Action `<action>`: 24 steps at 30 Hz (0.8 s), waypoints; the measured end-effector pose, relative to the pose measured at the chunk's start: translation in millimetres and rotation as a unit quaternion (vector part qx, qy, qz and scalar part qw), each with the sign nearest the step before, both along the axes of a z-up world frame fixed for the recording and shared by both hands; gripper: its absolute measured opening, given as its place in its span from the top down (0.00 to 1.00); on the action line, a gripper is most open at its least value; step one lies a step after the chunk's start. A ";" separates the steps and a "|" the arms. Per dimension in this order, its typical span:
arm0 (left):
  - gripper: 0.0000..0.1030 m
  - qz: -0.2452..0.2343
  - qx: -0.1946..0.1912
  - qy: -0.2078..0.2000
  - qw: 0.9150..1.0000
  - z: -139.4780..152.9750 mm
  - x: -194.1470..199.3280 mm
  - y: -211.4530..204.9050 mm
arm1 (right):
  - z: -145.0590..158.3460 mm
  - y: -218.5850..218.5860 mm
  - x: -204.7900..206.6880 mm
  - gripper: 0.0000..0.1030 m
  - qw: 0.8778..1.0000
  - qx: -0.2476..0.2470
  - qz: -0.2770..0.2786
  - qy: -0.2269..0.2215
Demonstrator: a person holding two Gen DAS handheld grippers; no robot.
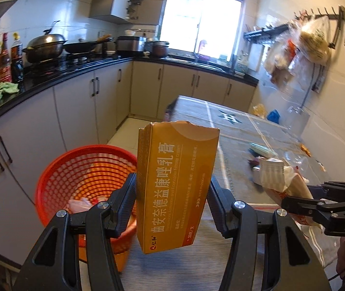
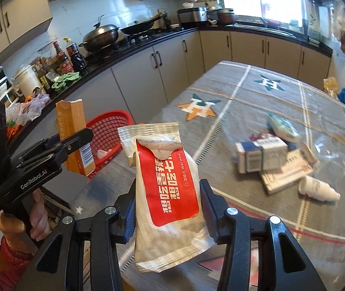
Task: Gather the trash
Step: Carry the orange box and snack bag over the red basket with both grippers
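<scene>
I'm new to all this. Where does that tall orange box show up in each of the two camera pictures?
Left wrist view: the orange box stands upright at centre, clamped in the left gripper.
Right wrist view: the same box is at the left edge, seen side-on.
Shared landmark: the red basket, beside the table in both views.
</scene>
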State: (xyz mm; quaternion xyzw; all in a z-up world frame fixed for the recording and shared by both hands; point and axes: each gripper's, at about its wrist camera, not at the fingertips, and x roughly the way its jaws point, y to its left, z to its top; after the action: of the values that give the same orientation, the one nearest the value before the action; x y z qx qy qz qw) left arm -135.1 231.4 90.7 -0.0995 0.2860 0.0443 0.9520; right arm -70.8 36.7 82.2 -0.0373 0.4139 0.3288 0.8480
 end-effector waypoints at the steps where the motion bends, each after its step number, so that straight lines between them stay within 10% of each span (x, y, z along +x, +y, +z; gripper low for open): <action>1: 0.47 0.005 -0.001 0.000 1.000 0.0 -1.0 5.3 | 0.6 3.7 0.2 0.51 1.000 0.000 0.003 0.000; 24: 0.47 0.079 -0.038 0.027 0.996 -31.9 -0.8 99.7 | 16.4 126.7 20.7 0.51 0.997 0.002 0.074 0.021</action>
State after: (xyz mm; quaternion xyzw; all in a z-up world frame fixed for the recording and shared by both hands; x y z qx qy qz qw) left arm -135.9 331.1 58.8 -0.1570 0.3044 0.1110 0.9330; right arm -50.1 163.4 98.6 -0.0590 0.4272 0.3919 0.8127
